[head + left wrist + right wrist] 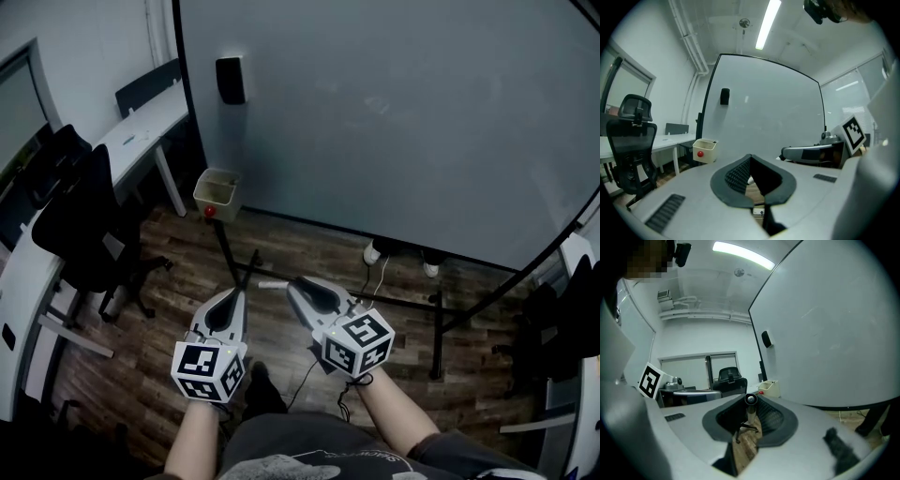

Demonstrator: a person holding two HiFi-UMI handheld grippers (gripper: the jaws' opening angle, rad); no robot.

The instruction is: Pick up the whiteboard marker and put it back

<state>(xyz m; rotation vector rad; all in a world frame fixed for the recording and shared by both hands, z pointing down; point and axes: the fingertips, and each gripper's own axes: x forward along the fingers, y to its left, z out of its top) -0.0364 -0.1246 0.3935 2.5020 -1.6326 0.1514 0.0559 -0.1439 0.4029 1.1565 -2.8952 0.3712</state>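
In the head view, the marker (271, 284) is seen as a slim, pale barrel jutting sideways from the tip of the right gripper (294, 286), above the floor before the whiteboard (394, 112). The left gripper (230, 293) is held beside it.

In the left gripper view, the jaws are seen closed tip to tip, with nothing clamped.

In the right gripper view, the marker is clamped between the jaws — dark round end uppermost, pale barrel below.

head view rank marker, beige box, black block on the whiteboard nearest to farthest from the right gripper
1. marker, in the right gripper's jaws
2. beige box, ahead left, at the whiteboard's foot
3. black block, high on the whiteboard
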